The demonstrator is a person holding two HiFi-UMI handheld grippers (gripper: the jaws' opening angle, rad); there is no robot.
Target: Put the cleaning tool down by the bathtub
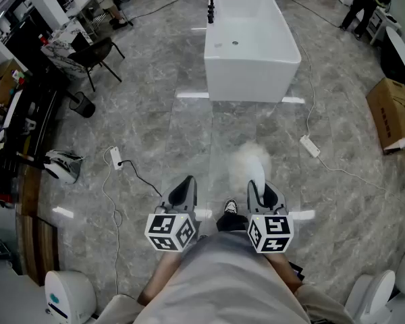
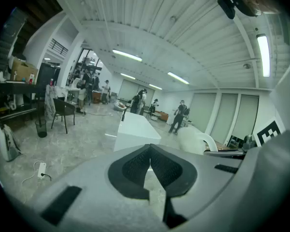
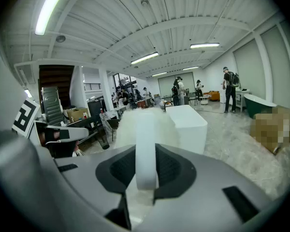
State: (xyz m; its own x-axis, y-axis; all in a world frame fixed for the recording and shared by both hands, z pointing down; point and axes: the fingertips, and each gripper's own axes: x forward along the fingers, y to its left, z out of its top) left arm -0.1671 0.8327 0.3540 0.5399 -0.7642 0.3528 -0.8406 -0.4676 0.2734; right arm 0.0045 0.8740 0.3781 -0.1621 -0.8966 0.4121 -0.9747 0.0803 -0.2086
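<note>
The white bathtub with a black tap stands on the grey floor some way ahead; it also shows in the left gripper view and the right gripper view. My right gripper is shut on the white handle of a fluffy white duster, whose head points forward and slightly down toward the tub. From the left gripper view the duster appears at the right. My left gripper is held beside it, jaws shut with nothing between them.
A power strip with its cable lies right of the path to the tub, another at the left. A cardboard box sits far right. A black chair and bin stand at the left. People stand in the background.
</note>
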